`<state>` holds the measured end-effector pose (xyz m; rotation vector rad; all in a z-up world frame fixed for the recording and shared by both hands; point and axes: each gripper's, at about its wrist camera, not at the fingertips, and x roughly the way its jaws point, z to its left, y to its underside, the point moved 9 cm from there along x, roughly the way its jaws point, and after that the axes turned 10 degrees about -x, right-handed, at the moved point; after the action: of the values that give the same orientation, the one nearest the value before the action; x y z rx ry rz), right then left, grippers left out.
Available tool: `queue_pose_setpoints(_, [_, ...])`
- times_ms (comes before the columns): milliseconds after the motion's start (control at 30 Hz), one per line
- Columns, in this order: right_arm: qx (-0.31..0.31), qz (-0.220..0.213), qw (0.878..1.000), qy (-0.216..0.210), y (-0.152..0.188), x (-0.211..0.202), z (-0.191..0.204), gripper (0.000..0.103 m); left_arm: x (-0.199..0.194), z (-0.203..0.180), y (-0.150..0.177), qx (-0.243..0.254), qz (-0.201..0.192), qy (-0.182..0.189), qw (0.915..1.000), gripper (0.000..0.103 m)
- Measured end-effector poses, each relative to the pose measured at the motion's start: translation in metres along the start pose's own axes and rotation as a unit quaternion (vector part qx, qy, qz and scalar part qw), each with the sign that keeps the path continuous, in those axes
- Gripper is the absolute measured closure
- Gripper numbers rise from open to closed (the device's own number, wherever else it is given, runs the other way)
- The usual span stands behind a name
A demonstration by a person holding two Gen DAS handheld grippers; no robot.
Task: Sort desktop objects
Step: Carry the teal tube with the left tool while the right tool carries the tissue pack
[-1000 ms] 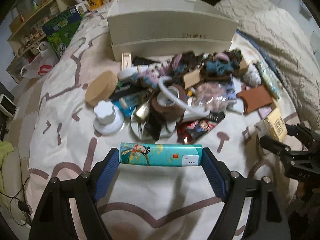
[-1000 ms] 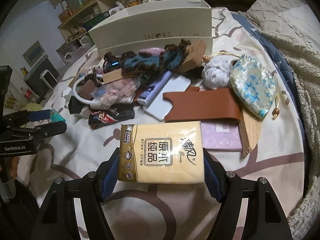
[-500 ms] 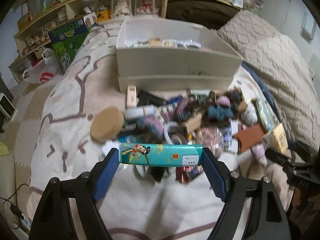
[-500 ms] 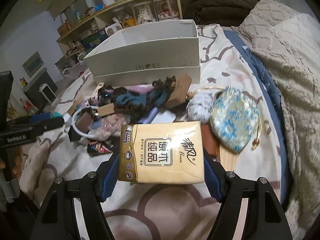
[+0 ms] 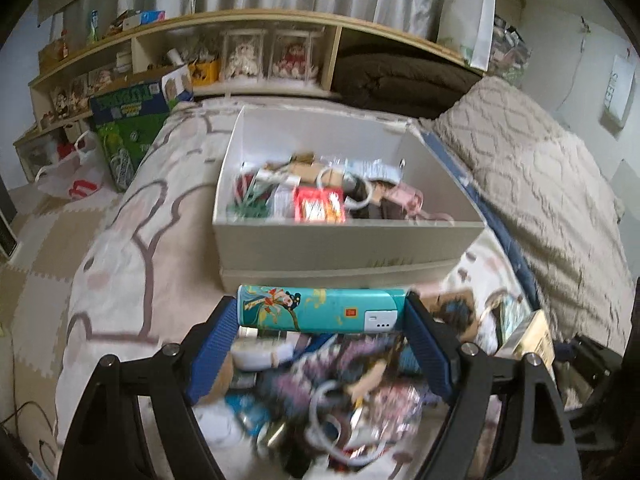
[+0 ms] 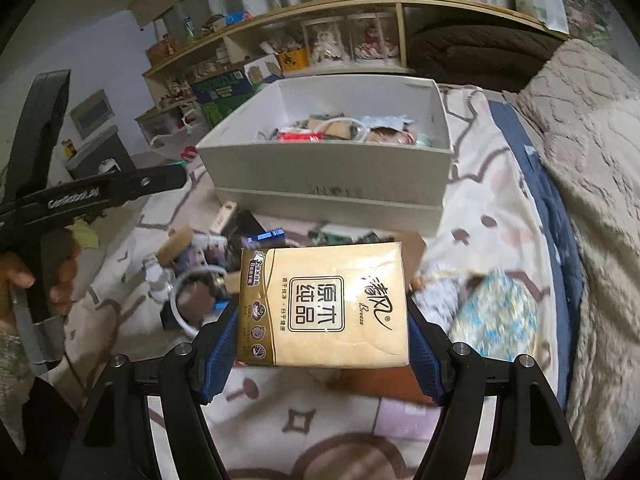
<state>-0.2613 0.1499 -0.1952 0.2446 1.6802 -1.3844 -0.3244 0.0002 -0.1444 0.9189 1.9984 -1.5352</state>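
Note:
My left gripper [image 5: 322, 312] is shut on a teal case [image 5: 320, 309] with a cartoon print, held crosswise above the pile of small objects [image 5: 332, 392] on the bed. Ahead stands the white box [image 5: 344, 240], open on top and holding several items. My right gripper [image 6: 323, 308] is shut on a yellow tissue pack [image 6: 323, 304], held in the air in front of the same white box [image 6: 328, 168]. In the right wrist view the left gripper [image 6: 92, 196] and the hand [image 6: 24, 280] that holds it show at the left.
A patterned bedspread [image 5: 132, 264] covers the bed. A beige blanket [image 5: 540, 200] lies along the right side. Behind the box runs a wooden shelf [image 5: 280, 28] with dolls and boxes. A blue-flowered pouch [image 6: 496, 320] and a brown wallet lie near the right gripper.
Both grippers have risen and moved toward the white box with their loads. The box's inside has come into view and the pile has dropped low in both views.

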Motion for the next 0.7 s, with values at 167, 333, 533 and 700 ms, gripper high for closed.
queue_pose_setpoints(167, [0.003,-0.006,1.000,-0.008,-0.018,0.008,-0.002,0.028,0.006,-0.009,-0.024,-0.004,-0.021,0.014,0.9997,0.021])
queue_pose_setpoints(333, [0.000,-0.009,1.000,-0.013,-0.037,0.015,-0.004,0.028,0.016,-0.010,-0.038,-0.012,-0.029,0.024,0.9992,0.021])
queue_pose_setpoints(533, [-0.007,-0.024,1.000,-0.008,-0.066,0.023,-0.014,0.028,0.032,-0.013,-0.053,-0.002,-0.032,0.018,0.9993,0.021])
queue_pose_setpoints(700, [-0.011,-0.033,0.999,0.005,-0.088,0.030,-0.025,0.028,0.043,-0.017,-0.074,0.004,-0.043,0.011,0.9990,0.021])
